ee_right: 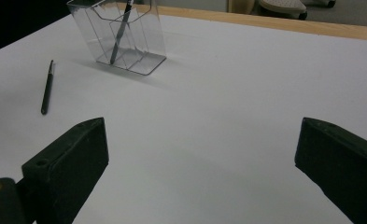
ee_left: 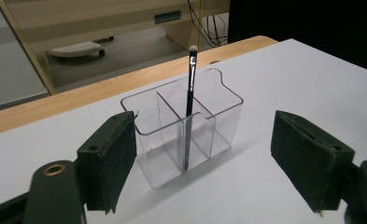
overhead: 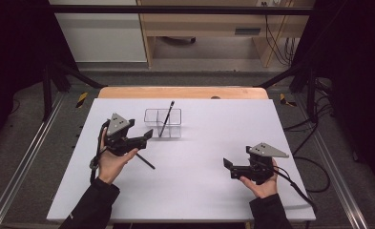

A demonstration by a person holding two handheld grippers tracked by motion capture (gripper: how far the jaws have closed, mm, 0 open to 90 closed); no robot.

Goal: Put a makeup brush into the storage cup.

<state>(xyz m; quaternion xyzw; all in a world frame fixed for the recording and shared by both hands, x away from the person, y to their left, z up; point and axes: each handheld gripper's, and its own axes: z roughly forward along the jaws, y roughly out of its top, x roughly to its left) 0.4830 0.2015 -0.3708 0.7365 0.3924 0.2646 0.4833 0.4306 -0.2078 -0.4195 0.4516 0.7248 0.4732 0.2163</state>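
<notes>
A clear plastic organizer [overhead: 151,125] with several compartments stands at the back middle of the white table [overhead: 199,191]. A thin black brush [overhead: 166,118] leans upright in it, bristles up. A second black brush [overhead: 145,161] lies flat on the table just in front of my left hand. My left gripper [overhead: 147,138] hovers left of the organizer and points at it. In the left gripper view the organizer [ee_left: 218,121] and its brush [ee_left: 189,93] stand ahead of the left gripper [ee_left: 207,133], whose jaws are open and empty. My right gripper [overhead: 229,165] rests open at the front right, with nothing between its jaws [ee_right: 200,140].
From the right gripper view the organizer [ee_right: 148,44] and the lying brush [ee_right: 46,88] are far off to the left. A wooden edge [overhead: 182,92] borders the table's far side. Cables [overhead: 314,162] trail off the right side. Metal frame rails [overhead: 18,167] run along the floor.
</notes>
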